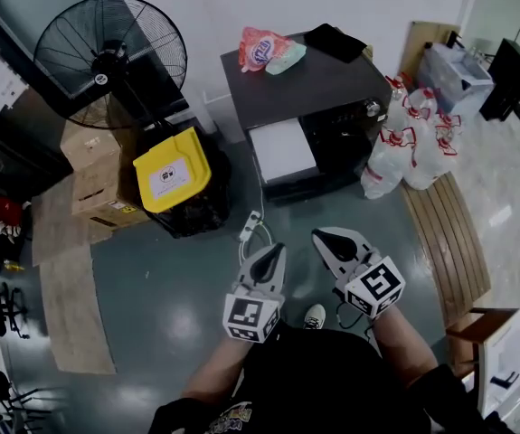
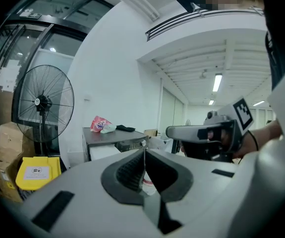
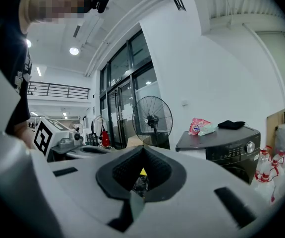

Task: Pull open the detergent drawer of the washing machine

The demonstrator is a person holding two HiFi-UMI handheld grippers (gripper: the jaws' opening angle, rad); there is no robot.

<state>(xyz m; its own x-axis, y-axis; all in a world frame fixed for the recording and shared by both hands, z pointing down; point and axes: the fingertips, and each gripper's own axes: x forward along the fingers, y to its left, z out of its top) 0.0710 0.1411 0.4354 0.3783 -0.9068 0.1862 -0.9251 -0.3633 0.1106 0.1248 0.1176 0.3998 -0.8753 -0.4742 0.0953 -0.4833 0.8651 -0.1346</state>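
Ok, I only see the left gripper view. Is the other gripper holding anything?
Observer: No. In the right gripper view, the right gripper has its jaws shut with nothing between them.
Operator: Are we close to the washing machine?
Observer: Not yet. The head view shows a stretch of floor between the left gripper and the washing machine.
Operator: Is anything lying on that floor?
Observer: Yes, a white power strip with its cable lies just ahead of the left gripper.
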